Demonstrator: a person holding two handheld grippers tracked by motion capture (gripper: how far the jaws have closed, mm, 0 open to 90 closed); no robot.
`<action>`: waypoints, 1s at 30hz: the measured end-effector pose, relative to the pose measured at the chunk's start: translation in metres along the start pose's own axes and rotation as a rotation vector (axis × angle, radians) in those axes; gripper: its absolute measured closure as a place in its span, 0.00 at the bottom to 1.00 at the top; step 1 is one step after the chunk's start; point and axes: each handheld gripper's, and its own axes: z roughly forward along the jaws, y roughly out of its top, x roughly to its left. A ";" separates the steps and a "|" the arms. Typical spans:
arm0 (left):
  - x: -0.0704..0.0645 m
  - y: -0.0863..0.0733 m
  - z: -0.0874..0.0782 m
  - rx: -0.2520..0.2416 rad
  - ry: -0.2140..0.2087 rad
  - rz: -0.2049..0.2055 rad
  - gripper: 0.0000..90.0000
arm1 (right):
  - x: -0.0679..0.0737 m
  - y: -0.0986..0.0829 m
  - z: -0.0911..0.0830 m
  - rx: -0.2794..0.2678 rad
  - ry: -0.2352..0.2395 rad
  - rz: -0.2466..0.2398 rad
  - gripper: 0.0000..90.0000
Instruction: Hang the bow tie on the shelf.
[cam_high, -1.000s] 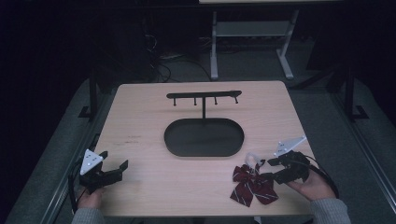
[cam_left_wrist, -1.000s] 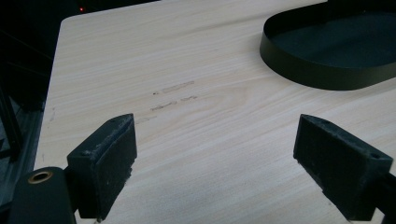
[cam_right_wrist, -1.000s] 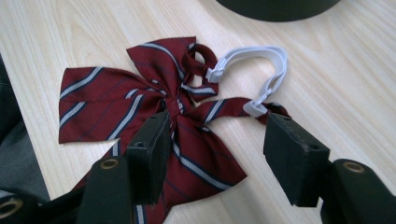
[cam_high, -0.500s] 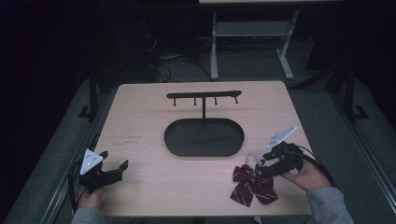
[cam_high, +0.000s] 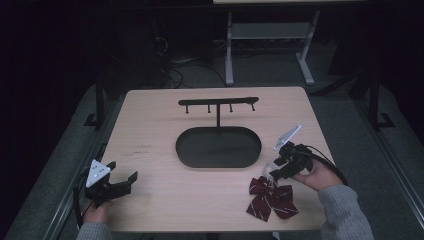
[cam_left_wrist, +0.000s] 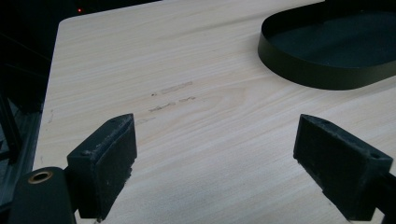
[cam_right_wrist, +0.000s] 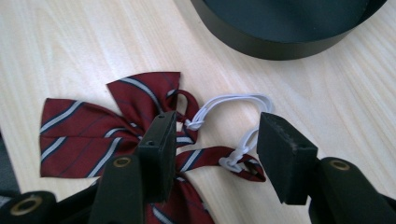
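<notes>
Step in hand, by my read: you're lining up grasp on bow tie's white elastic loop (cam_right_wrist: 236, 100). Bow tie (cam_high: 270, 197) lies on table (cam_high: 150, 125) at near right, beside black stand tray (cam_high: 218, 147).

Right gripper (cam_right_wrist: 215, 140) released, jaws straddling elastic (not yet pinched).

Next: lower, close on loop.

Left gripper (cam_left_wrist: 215, 154) released, idle, grasping nothing.

No readable writing.

Black oval tray (cam_high: 185, 150) mid-table (cam_high: 150, 120); hook stand (cam_high: 218, 103) rising behind it
</notes>
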 end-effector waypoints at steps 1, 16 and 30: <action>0.000 0.000 0.000 0.002 -0.001 -0.001 0.14 | -0.001 0.002 0.002 0.005 0.000 0.000 0.54; -0.002 0.001 0.000 0.004 -0.005 0.005 0.14 | -0.020 0.013 0.031 0.126 -0.064 0.074 0.66; -0.001 0.001 0.000 0.005 -0.005 0.007 0.14 | -0.022 0.008 0.044 0.147 -0.078 0.100 0.86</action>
